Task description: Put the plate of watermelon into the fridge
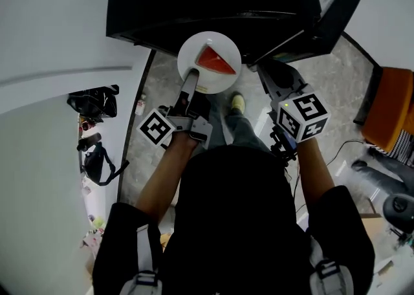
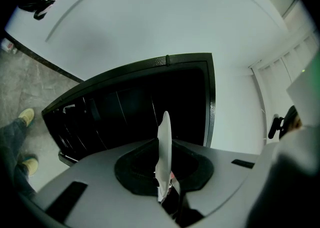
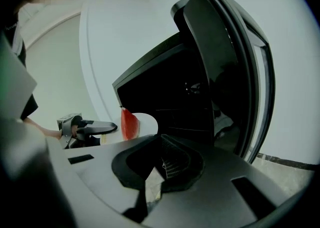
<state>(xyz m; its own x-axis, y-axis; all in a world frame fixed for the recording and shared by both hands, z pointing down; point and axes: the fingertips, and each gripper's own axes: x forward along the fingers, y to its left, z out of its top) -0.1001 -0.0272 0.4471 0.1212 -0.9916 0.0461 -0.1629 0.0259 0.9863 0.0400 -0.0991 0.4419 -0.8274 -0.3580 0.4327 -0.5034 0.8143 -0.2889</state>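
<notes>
So the biggest thing in front of me is the black fridge (image 1: 213, 2), standing open and dark inside (I can't make out much beyond some shelves). Its door (image 3: 225, 72) is swung out to my right. Under all of it is grey stone-look floor (image 1: 162, 87).

The white plate (image 1: 194, 48) is up in the air right at the front of the fridge opening, not on any shelf. It's held about level, with the red watermelon wedge (image 1: 215, 62) sitting on top. From my right gripper's view, the wedge shows against the dark of the opening.

My left gripper (image 1: 192, 80) has the plate by the near rim. Its jaws are clenched on the rim, and from that gripper's own view the plate sits edge-on between them, a thin white sliver.

My right gripper (image 1: 275, 75) is just beside the plate, near the bottom edge of the open door and angled down a bit. Its jaws are pressed together with nothing between them.

Smallest bit: my yellowish shoe (image 1: 238, 101) pokes out below the plate, between the two grippers.
</notes>
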